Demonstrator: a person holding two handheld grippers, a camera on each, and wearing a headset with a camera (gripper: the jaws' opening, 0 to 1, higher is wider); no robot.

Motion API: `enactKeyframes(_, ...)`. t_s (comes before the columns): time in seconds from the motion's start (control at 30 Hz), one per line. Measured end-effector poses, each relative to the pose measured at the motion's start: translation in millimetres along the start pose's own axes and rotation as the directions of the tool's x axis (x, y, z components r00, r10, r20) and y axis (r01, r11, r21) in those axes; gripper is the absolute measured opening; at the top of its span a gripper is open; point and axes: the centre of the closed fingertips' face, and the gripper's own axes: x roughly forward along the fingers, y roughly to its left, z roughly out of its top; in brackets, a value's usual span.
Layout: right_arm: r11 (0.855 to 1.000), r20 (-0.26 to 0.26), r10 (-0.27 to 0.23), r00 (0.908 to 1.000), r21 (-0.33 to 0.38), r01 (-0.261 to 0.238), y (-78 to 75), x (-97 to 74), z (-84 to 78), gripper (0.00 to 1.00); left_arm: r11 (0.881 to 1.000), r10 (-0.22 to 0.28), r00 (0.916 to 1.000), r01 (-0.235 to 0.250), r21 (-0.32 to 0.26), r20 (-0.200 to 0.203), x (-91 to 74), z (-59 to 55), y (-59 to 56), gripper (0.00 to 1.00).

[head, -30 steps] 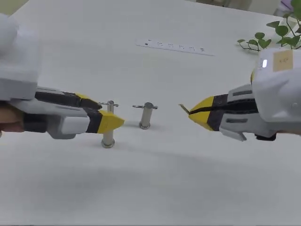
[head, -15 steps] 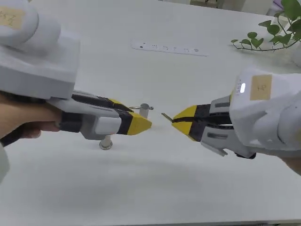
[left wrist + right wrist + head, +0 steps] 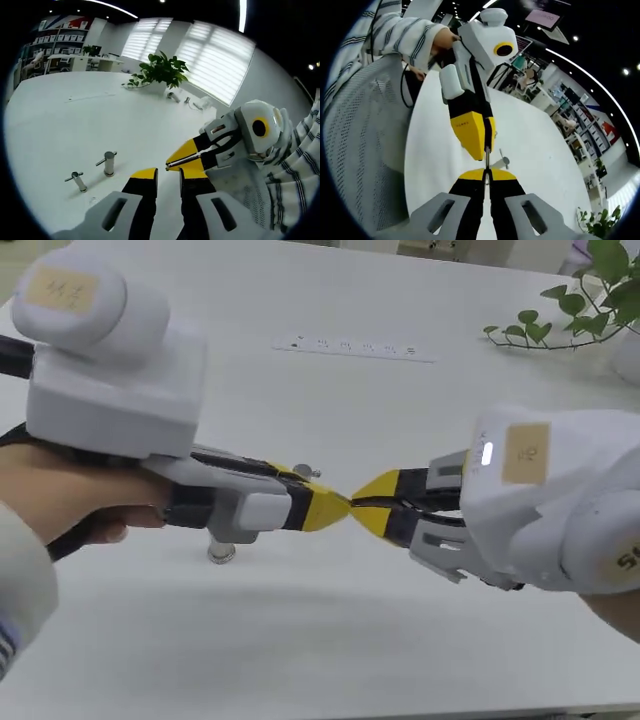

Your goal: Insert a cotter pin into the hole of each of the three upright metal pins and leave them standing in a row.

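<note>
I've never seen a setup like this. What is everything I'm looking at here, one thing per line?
workbench: one, white, under everything.
metal pins: two, silver, upright side by side on the workbench, each with a thin pin crosswise through its top.
cotter pin: one, metallic, clamped in the right gripper's jaws, pointing at the left gripper's tip.
power strip: one, white, lying on the far side of the workbench.
leafy plant: one, green, at the far edge of the workbench.
left gripper: one, yellow-tipped with a white body, jaws apart.
right gripper: one, yellow-tipped with a white body, tip to tip with the left.
hand: one, wrapped around the left gripper's handle.
</note>
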Motion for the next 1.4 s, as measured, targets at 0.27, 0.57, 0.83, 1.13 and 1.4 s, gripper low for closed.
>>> enactKeyframes(0.27, 1.0, 0.007, -0.003, 1.0, -0.013, 0.003, 1.9, 2.3, 4.3, 0.03, 0.999, -0.015, 0.9998, 0.015, -0.039, 0.01, 0.7, 0.7, 2.4, 0.07)
enactKeyframes(0.57, 0.998, -0.004, -0.018, 0.9998, -0.057, 0.018, 3.6, 2.1, 7.0, 0.03, 0.999, -0.009, 0.9999, 0.009, -0.042, 0.014, 0.2, -1.2, 5.7, 0.04)
enactKeyframes(0.83, 0.998, -0.006, -0.024, 0.9997, -0.061, 0.024, 2.5, 0.7, 9.0, 0.03, 0.997, -0.014, 0.9995, 0.016, -0.073, 0.027, 0.6, -0.2, 5.5, 0.02)
enactKeyframes(1.13, 0.997, -0.013, -0.021, 0.9997, -0.076, 0.02, 3.3, 1.1, 9.3, 0.03, 0.998, -0.007, 0.9997, 0.009, -0.056, 0.021, 0.2, -1.6, 4.9, 0.01)
enactKeyframes(1.4, 0.999, 0.012, 0.004, 0.9999, -0.041, -0.004, 2.8, 0.5, 10.8, 0.04, 0.998, -0.019, 0.9997, 0.019, -0.052, 0.014, -1.6, -2.5, 4.9, 0.01)
